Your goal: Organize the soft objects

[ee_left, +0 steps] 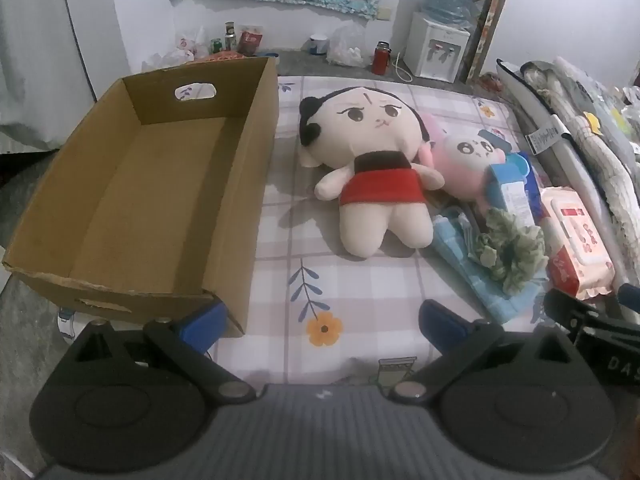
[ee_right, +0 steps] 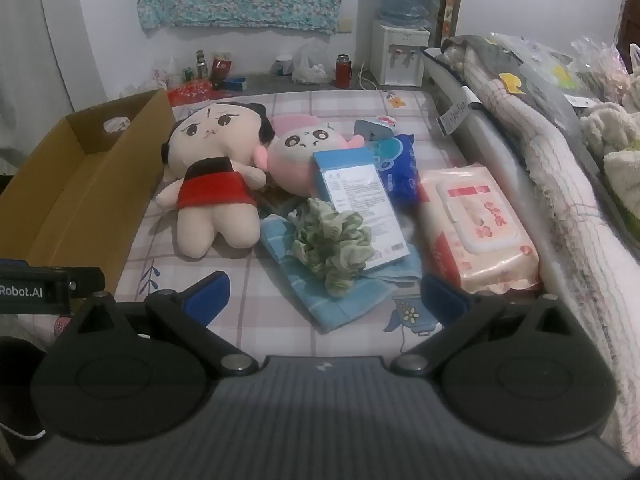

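Left tool [ee_left: 322,322]: released, blue fingers spread wide, nothing between them. It hangs low over the bed [ee_left: 360,292], above the plaid floral sheet. Its left finger [ee_left: 202,322] sits at the near right corner of the cardboard box [ee_left: 132,196].

Right tool [ee_right: 326,294]: likewise released, fingers apart and empty, hovering over the near edge of the bed just in front of the blue towel [ee_right: 320,292].

Landmark: cardboard box, open-topped, on the left part of the bed, handle cut-outs in its end walls, interior bare.

Right of the box, just apart from its long wall: large doll [ee_left: 372,168] with cream body and red dress, lying on its back. Beyond the doll, further from the box: pink plush [ee_left: 466,156] leaning against the doll's arm. Further right of the box again: blue towel flat on the sheet, green ruffled scrunchie [ee_right: 332,242] lying on it. A light blue carton [ee_right: 360,212] rests partly on the towel, touching the scrunchie; a dark blue packet [ee_right: 398,168] lies behind the carton. Farthest from the box: wet wipes pack [ee_right: 478,228], near the rolled bedding [ee_right: 560,184] at the bed's right edge.
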{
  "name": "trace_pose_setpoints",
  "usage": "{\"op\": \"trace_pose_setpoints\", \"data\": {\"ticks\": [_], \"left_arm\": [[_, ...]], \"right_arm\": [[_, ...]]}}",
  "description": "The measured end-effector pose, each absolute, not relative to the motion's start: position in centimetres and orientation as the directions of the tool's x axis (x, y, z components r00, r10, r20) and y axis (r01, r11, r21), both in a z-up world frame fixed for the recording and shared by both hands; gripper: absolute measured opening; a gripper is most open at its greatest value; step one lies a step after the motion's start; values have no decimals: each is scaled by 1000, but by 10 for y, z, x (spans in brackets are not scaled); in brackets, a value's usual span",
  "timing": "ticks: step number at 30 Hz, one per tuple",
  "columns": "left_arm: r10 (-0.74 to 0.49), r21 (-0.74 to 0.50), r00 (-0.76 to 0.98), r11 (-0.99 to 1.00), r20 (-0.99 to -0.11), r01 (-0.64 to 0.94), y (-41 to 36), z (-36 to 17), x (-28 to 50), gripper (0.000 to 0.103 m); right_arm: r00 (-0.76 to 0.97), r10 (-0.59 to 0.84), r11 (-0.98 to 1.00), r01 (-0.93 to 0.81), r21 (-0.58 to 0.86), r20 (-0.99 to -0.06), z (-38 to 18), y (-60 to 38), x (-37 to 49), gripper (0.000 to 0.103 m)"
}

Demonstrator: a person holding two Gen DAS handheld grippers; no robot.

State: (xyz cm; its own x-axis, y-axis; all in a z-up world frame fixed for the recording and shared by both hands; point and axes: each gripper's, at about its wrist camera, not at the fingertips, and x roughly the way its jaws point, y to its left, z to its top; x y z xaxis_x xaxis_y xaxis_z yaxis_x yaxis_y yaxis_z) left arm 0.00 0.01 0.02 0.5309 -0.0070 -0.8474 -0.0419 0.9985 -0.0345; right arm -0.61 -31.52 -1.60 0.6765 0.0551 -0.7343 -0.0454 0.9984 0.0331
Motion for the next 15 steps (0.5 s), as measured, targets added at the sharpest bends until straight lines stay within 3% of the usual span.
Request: {"op": "trace_pose_setpoints", "data": {"ticks": [15], "left_arm": [[-19,-48,549,998,-835,-38,2,5,-6,103]], "right_arm": [[685,47,999,-45,22,-727,-13,-313,-9,102]]}}
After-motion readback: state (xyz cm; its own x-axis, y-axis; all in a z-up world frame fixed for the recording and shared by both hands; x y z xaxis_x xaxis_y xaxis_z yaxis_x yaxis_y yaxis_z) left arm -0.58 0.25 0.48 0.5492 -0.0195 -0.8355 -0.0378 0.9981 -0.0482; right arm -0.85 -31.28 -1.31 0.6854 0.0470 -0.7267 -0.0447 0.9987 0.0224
